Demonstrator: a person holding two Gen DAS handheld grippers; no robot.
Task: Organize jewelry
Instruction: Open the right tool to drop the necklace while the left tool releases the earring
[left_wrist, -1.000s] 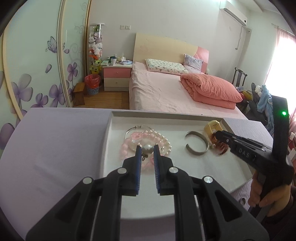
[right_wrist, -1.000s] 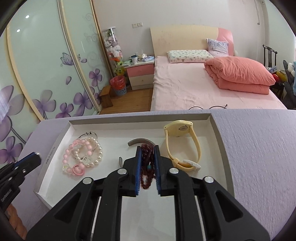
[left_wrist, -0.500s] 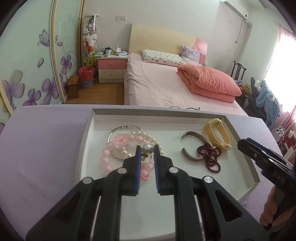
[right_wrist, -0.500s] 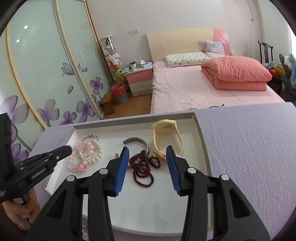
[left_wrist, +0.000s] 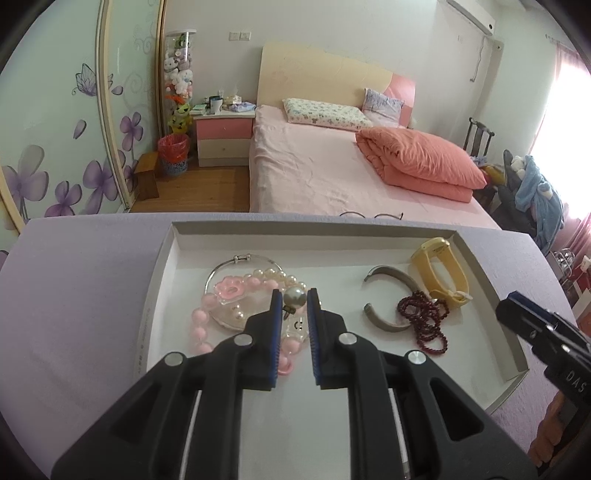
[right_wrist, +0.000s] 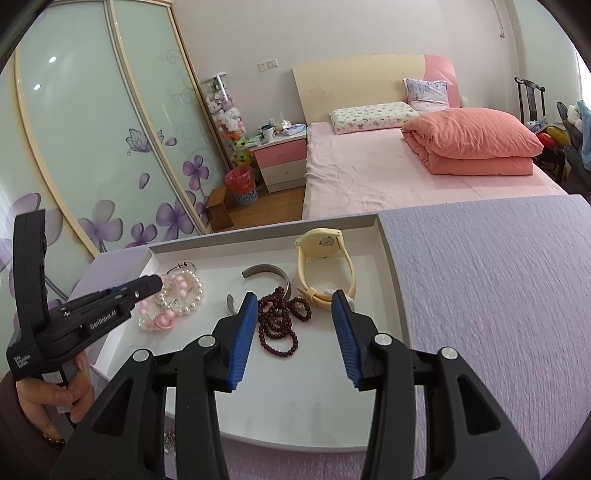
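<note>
Beads (right_wrist: 279, 325) now dropped in tray (right_wrist: 388, 258); right gripper (right_wrist: 293, 332) open, pulled back. Left gripper (left_wrist: 294, 297) still clamps pearl (left_wrist: 294, 296), placement pending.

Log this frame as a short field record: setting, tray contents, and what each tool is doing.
setting: lilac-covered table in a bedroom
container: white tray
tray left: pink bead bracelet, white pearl strand, thin silver bangle
tray right: grey open cuff, dark red bead string, yellow watch-style band
left tool: shut on large pearl
right tool: open, above the dark red bead string, holding nothing
</note>
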